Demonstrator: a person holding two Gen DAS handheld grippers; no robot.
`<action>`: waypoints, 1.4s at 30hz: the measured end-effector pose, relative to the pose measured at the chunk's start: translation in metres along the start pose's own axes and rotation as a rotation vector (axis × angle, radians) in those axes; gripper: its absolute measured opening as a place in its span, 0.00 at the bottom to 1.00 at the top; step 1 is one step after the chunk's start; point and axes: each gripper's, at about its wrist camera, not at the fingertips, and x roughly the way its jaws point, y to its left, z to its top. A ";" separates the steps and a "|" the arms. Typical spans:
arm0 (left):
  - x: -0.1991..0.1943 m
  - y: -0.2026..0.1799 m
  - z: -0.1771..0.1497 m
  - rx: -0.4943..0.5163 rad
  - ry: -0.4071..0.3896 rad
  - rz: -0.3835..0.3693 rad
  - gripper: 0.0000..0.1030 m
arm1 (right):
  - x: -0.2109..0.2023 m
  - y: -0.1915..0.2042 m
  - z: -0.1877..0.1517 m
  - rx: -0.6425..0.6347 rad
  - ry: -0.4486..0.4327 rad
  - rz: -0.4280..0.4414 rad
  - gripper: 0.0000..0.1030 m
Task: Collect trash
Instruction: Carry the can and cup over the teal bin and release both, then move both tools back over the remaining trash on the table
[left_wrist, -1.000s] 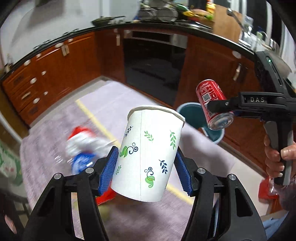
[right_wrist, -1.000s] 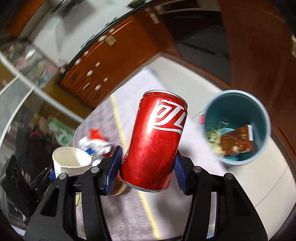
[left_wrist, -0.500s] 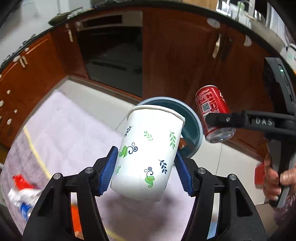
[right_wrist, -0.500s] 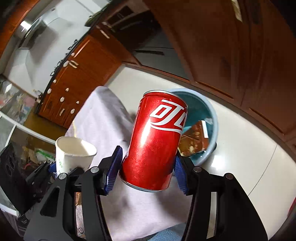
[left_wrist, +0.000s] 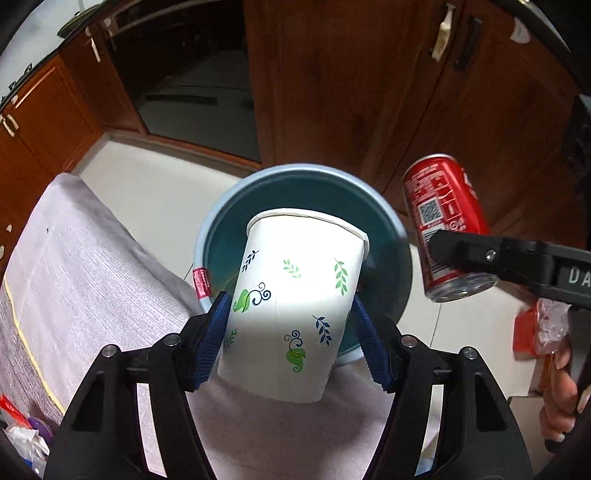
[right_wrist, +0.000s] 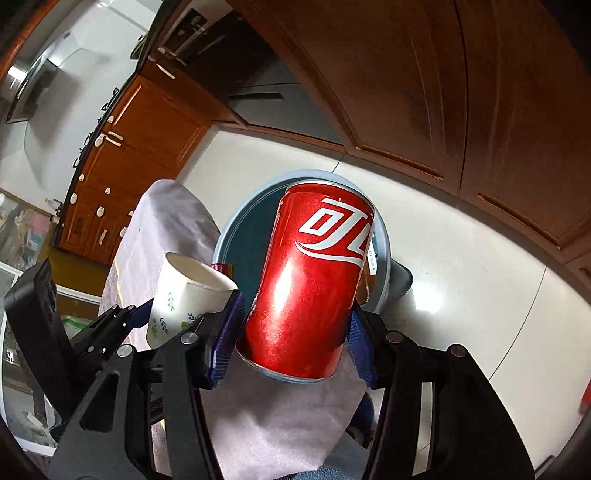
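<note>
1. Trash was mid-delivery: two pieces were held in the air over the teal bin (left_wrist: 391, 236), neither dropped yet.
2. Far left, leftover wrappers (left_wrist: 22, 435) lay at the edge of the grey cloth (left_wrist: 74, 266), cut off by the frame; number and kind unclear. Those looked still to be collected.
3. Left gripper (left_wrist: 291, 334) was clamped on the paper cup (left_wrist: 295, 295), blue pads pressed on both sides, cup tilted with its mouth toward the bin's opening.
4. Bin stood on the pale floor just past the cloth's edge, below the cup. The cup hid most of its inside in the left view.
5. Right gripper (right_wrist: 295, 338) was clamped on the red can (right_wrist: 310, 280), held a bit tilted above the bin; the left view showed the can beside the bin's right rim.
6. The can blocked the bin's contents in the right view; only a brownish sliver showed, so how full it was could not be told.
7. Far right, something red and crinkly (left_wrist: 535, 328) sat on the floor, partly behind the gripper handle; hard to identify.
</note>
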 end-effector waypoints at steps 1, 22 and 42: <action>0.001 0.001 0.000 -0.002 0.003 -0.001 0.68 | 0.002 -0.001 0.002 0.000 0.000 -0.003 0.50; -0.026 0.029 -0.017 -0.075 -0.020 -0.003 0.75 | 0.034 0.025 0.017 -0.037 0.027 -0.024 0.83; -0.089 0.050 -0.062 -0.135 -0.113 0.004 0.75 | 0.004 0.069 -0.014 -0.101 0.030 -0.040 0.85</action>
